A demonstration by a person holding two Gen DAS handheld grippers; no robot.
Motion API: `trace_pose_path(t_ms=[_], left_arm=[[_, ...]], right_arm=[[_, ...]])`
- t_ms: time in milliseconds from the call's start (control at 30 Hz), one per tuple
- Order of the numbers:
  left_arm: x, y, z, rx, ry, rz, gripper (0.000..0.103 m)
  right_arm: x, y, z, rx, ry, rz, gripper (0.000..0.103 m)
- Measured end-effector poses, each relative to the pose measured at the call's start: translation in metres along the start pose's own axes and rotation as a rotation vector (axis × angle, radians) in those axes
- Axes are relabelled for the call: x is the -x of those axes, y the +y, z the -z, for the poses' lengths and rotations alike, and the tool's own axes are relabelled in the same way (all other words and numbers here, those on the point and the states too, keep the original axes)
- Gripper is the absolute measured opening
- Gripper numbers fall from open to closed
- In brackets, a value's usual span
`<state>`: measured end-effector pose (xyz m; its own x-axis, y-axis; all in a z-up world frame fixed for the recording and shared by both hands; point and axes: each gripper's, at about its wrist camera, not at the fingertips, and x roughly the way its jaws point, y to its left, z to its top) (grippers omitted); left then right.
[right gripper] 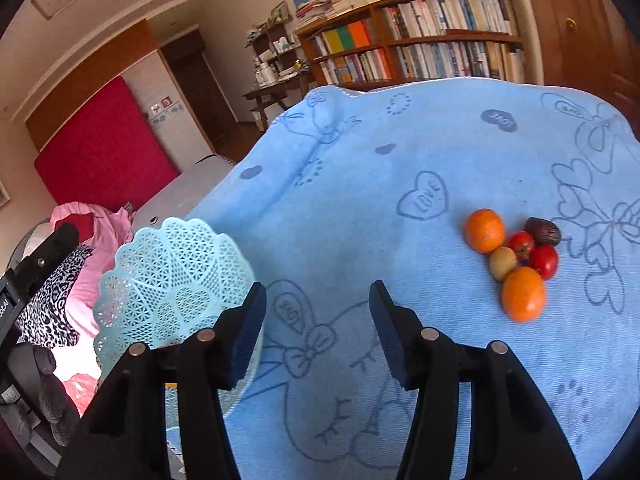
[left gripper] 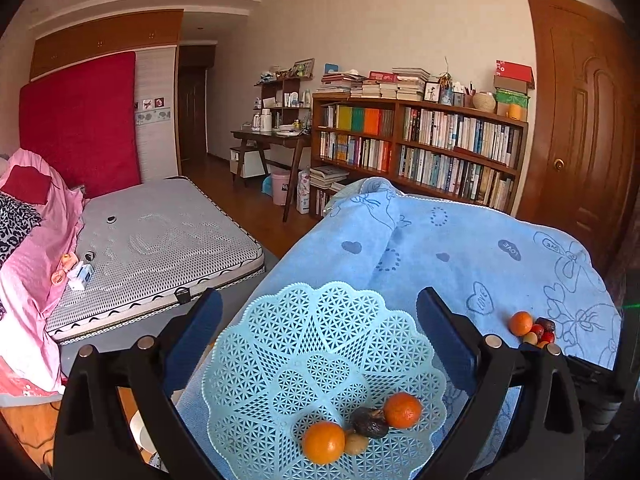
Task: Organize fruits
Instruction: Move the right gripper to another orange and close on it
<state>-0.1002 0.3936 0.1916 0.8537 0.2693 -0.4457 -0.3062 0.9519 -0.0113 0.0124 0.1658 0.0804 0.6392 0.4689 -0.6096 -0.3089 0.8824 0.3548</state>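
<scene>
At the far left of the left wrist view a bed [left gripper: 160, 256] with pink bedding runs back toward a red panel, and a bookshelf [left gripper: 420, 148] stands along the far wall. Nearer, the left gripper [left gripper: 320, 340] is spread wide with nothing between its fingers, one on each side of the basket [left gripper: 316, 344], a pale blue lattice bowl sitting on the blue towel [left gripper: 460, 248] at its left edge. Low in the basket lie two oranges [left gripper: 324, 442], a dark wrinkled fruit [left gripper: 370, 422] between them and a small tan fruit [left gripper: 355, 444] touching the nearer orange. Further right on the towel, well apart from the basket, sits a pile [left gripper: 532, 330] of loose fruit. In the right wrist view the basket [right gripper: 176, 276] shows at the left, partly behind the left finger of the right gripper [right gripper: 318, 336], which is also open wide and empty, above bare towel [right gripper: 360, 184]. To its right the pile [right gripper: 516, 256] lies tightly clustered: two oranges [right gripper: 484, 230], a kiwi-like fruit [right gripper: 502, 262] between them, two red tomatoes [right gripper: 544, 261] and a dark date-like fruit [right gripper: 543, 231] at the back, all touching.
</scene>
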Motion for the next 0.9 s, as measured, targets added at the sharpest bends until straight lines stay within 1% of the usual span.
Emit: trace_pose_path(t_ms=[233,433,600,667,800,900], left_arm=[[-0.002,-0.020,0.007,-0.028,0.016,0.034,0.100],[-0.005,-0.039,0.012,-0.054,0.032,0.062,0.100],[-0.006,-0.049,0.015,-0.062,0.038,0.079,0.100],[-0.007,-0.052,0.017,-0.068,0.043,0.083,0.100],[-0.009,-0.056,0.017,-0.073,0.048,0.089,0.100],[-0.010,-0.057,0.018,-0.074,0.050,0.090,0.100]], right_arm=[[0.015,-0.056,-0.001,-0.101,-0.045,0.118,0.057],[0.022,-0.095,0.001,-0.188,-0.058,0.183,0.060],[0.016,-0.107,0.006,-0.193,-0.041,0.225,0.060],[0.011,-0.110,0.006,-0.194,-0.028,0.227,0.060],[-0.003,-0.108,0.004,-0.156,0.006,0.234,0.060],[-0.015,-0.111,0.003,-0.141,0.029,0.263,0.060]])
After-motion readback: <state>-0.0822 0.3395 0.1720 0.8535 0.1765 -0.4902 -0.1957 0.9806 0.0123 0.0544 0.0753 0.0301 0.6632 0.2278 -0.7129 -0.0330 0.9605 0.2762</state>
